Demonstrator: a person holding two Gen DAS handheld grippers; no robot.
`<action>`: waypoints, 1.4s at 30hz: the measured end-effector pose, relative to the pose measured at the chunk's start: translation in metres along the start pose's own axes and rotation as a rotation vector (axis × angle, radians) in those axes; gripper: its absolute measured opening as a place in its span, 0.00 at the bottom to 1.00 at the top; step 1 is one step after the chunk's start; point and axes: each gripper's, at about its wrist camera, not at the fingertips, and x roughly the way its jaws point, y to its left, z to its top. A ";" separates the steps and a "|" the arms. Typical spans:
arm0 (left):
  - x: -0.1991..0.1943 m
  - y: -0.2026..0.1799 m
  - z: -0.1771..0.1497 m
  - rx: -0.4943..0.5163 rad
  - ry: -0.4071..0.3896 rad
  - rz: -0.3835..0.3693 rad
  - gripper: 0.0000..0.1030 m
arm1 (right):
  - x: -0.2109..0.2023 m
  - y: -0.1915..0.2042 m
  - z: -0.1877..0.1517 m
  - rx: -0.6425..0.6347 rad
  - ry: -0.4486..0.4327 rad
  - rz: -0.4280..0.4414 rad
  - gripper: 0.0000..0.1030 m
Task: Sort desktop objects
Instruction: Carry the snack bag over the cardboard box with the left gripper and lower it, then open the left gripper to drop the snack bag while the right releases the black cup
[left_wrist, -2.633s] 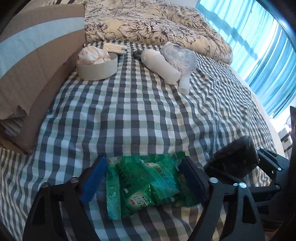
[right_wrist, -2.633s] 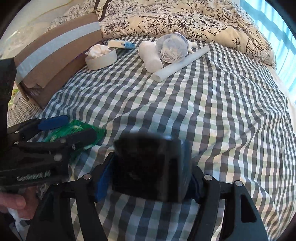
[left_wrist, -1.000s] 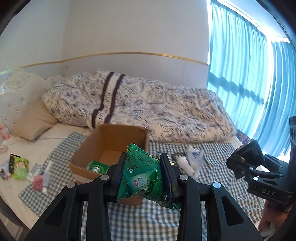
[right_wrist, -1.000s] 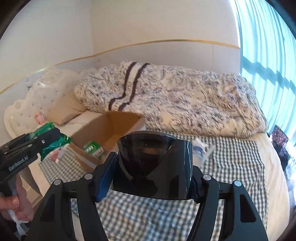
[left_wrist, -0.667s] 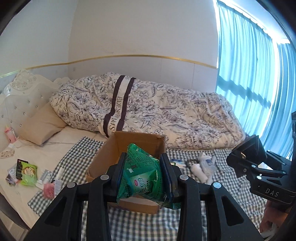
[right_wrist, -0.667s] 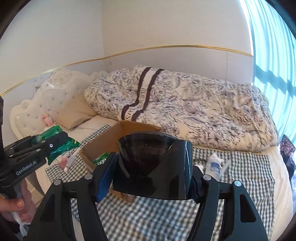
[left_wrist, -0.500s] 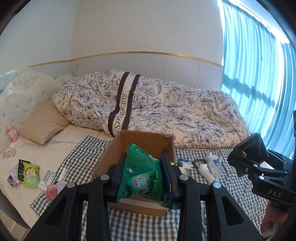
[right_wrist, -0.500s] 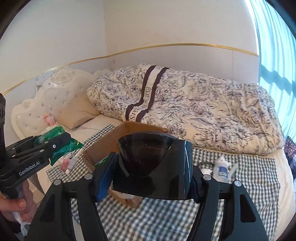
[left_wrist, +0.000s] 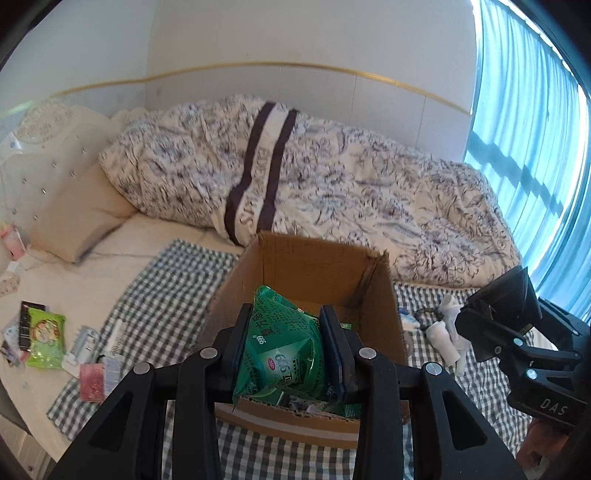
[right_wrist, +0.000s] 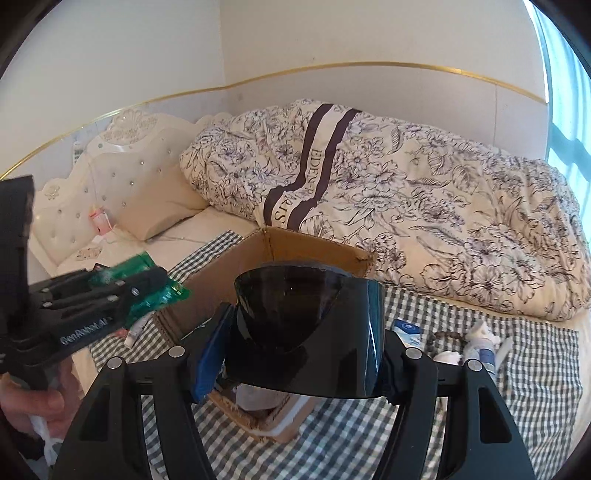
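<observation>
Two tools are up over the bed, each closed on something. The left tool (left_wrist: 290, 354) has its pads clamped on either side of a green snack packet (left_wrist: 284, 350), which hangs above the near rim of an open cardboard box (left_wrist: 382, 295); the packet's lower corner overlaps the box's front edge in the left wrist view, though whether it touches cannot be told. The right tool (right_wrist: 301, 354) grips a glossy black visor-shaped object (right_wrist: 306, 325) between its blue-padded fingers, held in front of the same box. The box stands on a grey checked cloth (left_wrist: 177, 295) spread over the bed, its flaps raised and its mouth open upward, with green packets already inside. Right of the box, small white bottles (left_wrist: 443, 332) lie close to its side wall, narrowing the way there. Left of the box the cloth is freer, until a scatter of small packets (left_wrist: 44, 332) at the cloth's far left edge. Behind the box, a floral duvet (left_wrist: 332, 192) crowds its back wall. A hand (right_wrist: 40, 402) holds the left tool's handle.
</observation>
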 end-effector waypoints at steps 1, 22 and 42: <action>0.006 0.002 0.000 -0.005 0.011 -0.006 0.35 | 0.005 0.001 0.000 -0.004 0.008 0.003 0.64; 0.113 0.024 0.002 0.024 0.183 0.019 0.44 | 0.111 0.029 -0.017 -0.121 0.153 0.026 0.64; 0.063 0.010 0.032 0.013 0.077 0.038 0.63 | 0.065 0.029 -0.008 -0.108 0.041 0.017 0.75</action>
